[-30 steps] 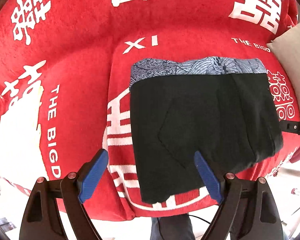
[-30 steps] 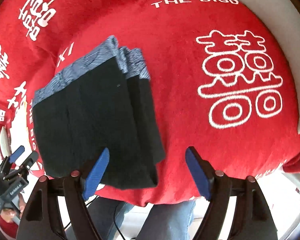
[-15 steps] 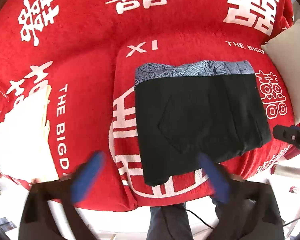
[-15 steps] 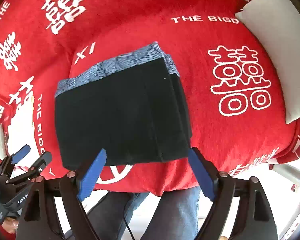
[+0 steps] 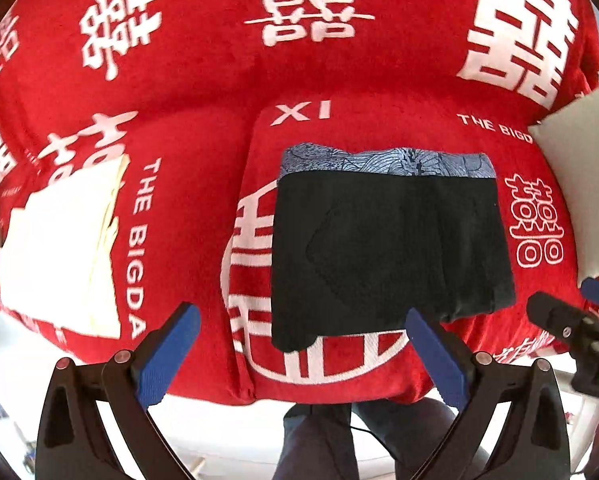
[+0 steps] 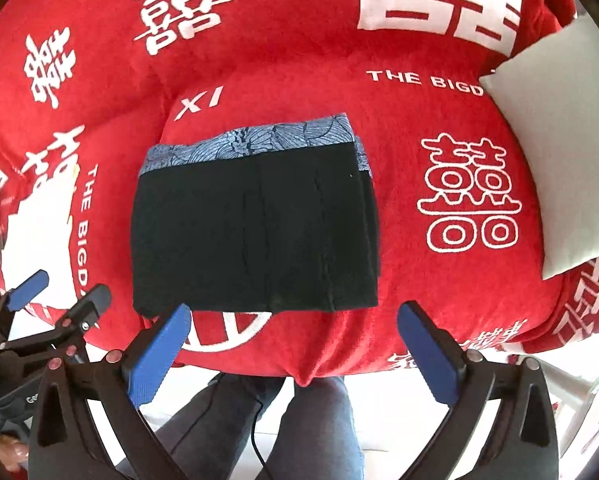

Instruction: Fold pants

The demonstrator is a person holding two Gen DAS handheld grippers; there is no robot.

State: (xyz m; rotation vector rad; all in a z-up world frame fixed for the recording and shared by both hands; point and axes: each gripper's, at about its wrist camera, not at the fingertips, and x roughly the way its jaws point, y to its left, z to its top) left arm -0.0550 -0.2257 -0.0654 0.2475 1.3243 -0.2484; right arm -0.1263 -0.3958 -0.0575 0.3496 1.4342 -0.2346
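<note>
On the red cushion (image 5: 203, 152), the black pants (image 5: 383, 252) lie folded into a flat rectangle, patterned blue waistband at the far edge. Both the left gripper (image 5: 301, 330) and right gripper (image 6: 293, 330) hover near its front edge, jaws spread wide, holding nothing.

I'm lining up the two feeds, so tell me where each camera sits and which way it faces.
Left wrist: on the left gripper, facing forward over the folded black pants with blue patterned waistband on the red printed blanket; its open blue-padded fingers and the person's legs show.
Right wrist: on the right gripper, facing the same pants from their right; open fingers, legs.
Shared: pants, blanket, white pillow, each other's gripper.
</note>
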